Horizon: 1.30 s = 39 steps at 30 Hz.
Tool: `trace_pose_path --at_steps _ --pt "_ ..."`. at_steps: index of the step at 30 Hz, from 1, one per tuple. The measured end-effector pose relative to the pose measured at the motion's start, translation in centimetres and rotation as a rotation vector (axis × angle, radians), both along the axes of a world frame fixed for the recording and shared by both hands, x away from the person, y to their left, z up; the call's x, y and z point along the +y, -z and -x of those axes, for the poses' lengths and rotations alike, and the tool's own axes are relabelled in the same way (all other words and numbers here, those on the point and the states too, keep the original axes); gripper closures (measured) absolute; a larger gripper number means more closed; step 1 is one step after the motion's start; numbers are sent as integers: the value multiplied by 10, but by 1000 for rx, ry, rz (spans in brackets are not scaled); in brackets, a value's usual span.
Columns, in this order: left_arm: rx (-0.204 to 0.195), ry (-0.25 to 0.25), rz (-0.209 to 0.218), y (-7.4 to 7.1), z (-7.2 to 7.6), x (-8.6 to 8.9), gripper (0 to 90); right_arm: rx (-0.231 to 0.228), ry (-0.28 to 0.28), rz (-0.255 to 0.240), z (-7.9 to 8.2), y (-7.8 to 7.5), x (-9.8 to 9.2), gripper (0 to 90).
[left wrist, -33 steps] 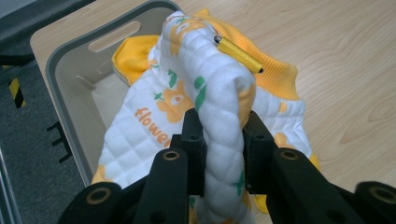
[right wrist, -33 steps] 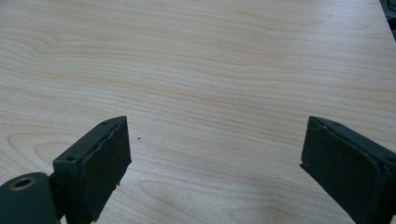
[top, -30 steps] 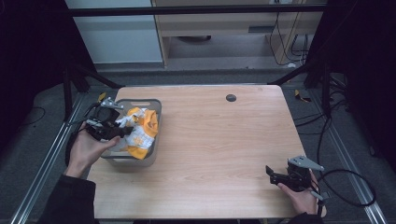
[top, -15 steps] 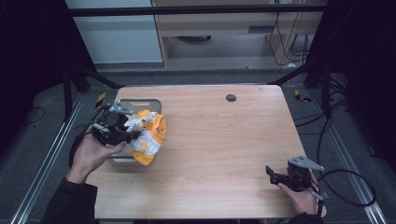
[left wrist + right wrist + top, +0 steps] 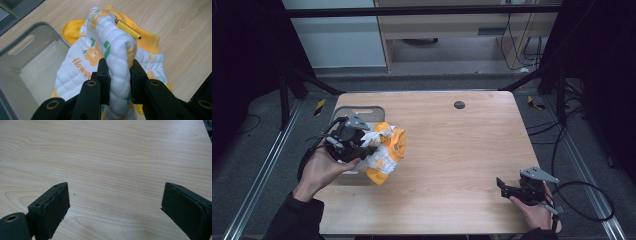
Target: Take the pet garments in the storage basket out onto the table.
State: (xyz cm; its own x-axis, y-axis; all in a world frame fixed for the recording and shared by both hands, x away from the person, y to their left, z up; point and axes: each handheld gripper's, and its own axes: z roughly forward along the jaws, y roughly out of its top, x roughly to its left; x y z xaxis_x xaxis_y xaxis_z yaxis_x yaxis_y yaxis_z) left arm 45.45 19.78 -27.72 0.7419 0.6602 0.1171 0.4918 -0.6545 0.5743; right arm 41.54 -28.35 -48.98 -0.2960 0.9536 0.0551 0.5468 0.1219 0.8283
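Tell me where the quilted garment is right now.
In the high view the quilted garment hangs at the table's left side, pinched in the left tongs, just right of the grey bin.

Left gripper point(image 5: 362, 150) — shifted from over the grey bin point(image 5: 357, 110) at the frame's left toward the centre, jaws clamped on a fold of the quilted garment point(image 5: 384, 152). Garment — formerly lying in the bin, now lifted out, hanging over the bin's right rim and the wooden table point(image 5: 452, 150).

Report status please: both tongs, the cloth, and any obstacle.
Left tongs shut on quilted cloth, lifted beside grey bin. Right tongs open, over bare table. No obstacle seen.
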Motion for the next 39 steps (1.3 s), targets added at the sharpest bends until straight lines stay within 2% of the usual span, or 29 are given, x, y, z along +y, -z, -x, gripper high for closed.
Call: trace_pose_path --at_steps 10,23,39 --pt "6 62 -2 2 4 -19 744 2 1 -7 0 -1 0 80" --pt "31 135 -28 10 5 -43 743 3 0 -10 0 0 1 79" --pt "53 192 -45 23 4 -71 742 2 0 -9 0 -1 1 79"
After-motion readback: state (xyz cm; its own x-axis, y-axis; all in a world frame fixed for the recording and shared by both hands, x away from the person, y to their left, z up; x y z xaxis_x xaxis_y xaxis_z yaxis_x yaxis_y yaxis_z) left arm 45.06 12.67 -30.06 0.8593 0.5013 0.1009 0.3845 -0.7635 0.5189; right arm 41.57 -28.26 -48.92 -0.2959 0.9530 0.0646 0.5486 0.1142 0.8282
